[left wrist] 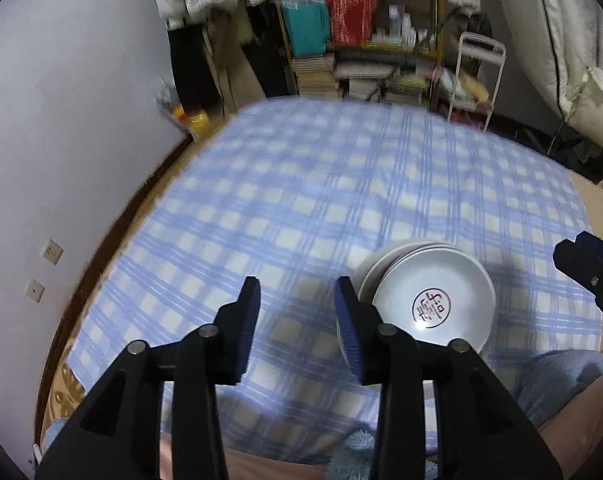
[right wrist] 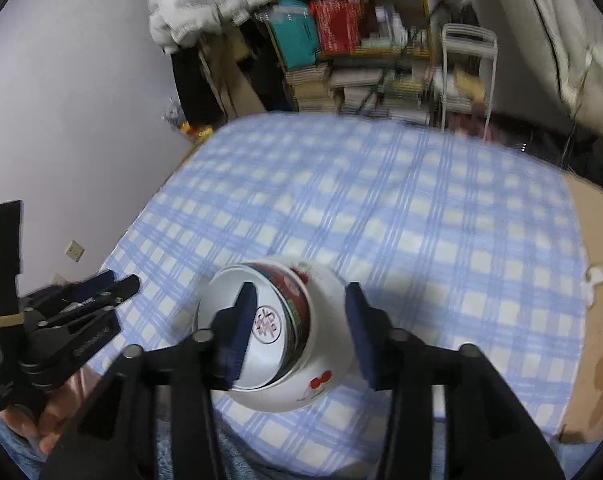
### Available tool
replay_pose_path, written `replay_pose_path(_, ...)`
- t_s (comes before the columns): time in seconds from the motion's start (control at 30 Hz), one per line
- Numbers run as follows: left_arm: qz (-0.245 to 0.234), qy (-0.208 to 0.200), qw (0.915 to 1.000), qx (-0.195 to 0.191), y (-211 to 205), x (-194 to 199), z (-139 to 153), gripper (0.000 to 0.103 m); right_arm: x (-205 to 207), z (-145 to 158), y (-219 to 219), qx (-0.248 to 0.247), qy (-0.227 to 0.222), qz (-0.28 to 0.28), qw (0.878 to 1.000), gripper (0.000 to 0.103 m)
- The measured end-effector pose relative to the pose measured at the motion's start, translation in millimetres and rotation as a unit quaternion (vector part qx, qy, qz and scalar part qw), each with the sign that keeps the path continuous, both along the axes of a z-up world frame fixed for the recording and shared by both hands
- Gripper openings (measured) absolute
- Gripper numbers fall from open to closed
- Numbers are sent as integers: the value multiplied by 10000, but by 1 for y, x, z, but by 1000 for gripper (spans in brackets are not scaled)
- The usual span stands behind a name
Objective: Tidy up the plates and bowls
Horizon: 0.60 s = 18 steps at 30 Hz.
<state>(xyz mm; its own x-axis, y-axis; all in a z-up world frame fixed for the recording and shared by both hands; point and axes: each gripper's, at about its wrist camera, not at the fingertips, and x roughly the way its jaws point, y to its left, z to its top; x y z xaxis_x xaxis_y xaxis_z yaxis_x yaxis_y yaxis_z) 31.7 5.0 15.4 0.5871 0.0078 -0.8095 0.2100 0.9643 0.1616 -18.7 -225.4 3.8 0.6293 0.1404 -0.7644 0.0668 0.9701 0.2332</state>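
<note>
While both grippers, left gripper (left wrist: 297,320) and right gripper (right wrist: 301,324), hang half-open, empty: clear plates (left wrist: 429,300), bowls (right wrist: 277,336) beneath without nudging.

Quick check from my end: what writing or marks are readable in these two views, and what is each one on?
Top plate: round red seal with characters, too blurred to read.
Inner bowl: a similar red circular seal, unreadable.
Left gripper body: embossed lettering, too small.
Red bag on shelf: white print, blurred.
</note>
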Motion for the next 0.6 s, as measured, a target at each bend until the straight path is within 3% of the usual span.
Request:
replay_pose_path(0.07, 9, -193, 9998, -78, 6, -9, 10, 59, -10, 8, 2, -162, -189, -42, 9997, 63)
replay_pose_path(0.23, -32, -1007, 9949, -55, 15, -40, 32, 81, -33, 20, 3, -337, -580, -85, 9977, 81)
replay_pose_path(0.33, -30, -1219, 9923, -215, 19, -54, 40, 87, -44, 27, 4, -440, -844, -135, 9954, 91)
replay_pose_path(0.43, -57, -1516, 9884, -115, 20, -66, 43, 95, -54, 31, 3, -421, -1106, -187, 9928, 103)
replay_pose_path(0.6, -199, -1730, 9847, -83, 18, -80, 44, 98, -65, 27, 4, -533, -1286, -372, 9896, 103)
